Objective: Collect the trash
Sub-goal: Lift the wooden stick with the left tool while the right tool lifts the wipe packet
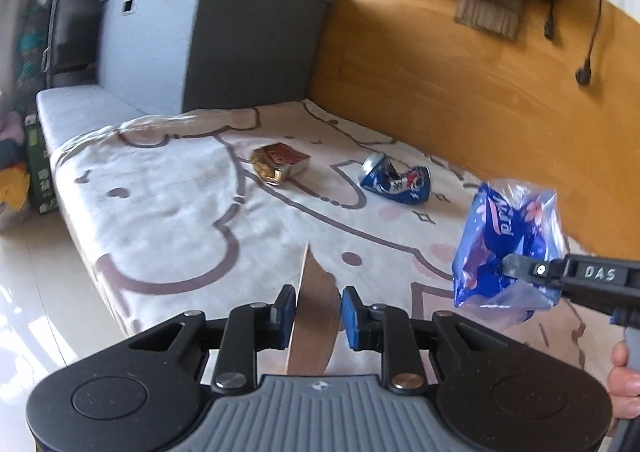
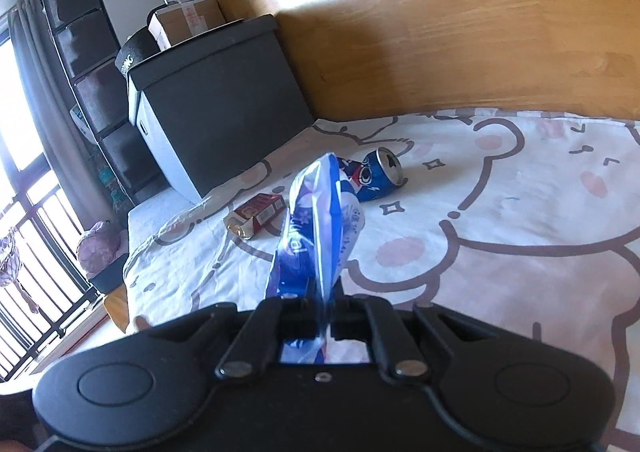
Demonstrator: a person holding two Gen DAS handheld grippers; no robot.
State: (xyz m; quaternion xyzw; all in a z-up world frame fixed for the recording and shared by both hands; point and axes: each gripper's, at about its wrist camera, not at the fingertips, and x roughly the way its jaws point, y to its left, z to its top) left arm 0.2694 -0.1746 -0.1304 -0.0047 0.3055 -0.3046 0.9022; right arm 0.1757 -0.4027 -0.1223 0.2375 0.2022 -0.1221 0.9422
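left gripper [image 1: 319, 306] pinching a thin brown card piece [image 1: 312, 316] between its blue pads [image 1: 351, 312], up over the bed sheet [image 1: 168, 212]. right gripper [image 2: 318, 322] squeezed tight on a blue plastic wrapper [image 2: 316, 236], held up in the air, off the sheet. same wrapper [image 1: 508, 248] seen at the right side from the left camera. squashed blue can [image 1: 396, 180] lying on its side on the sheet, near the wooden wall [image 1: 440, 72]. red and gold packet [image 1: 280, 164] lying close beside the can, not touching. big grey box [image 1: 216, 32] standing behind them.
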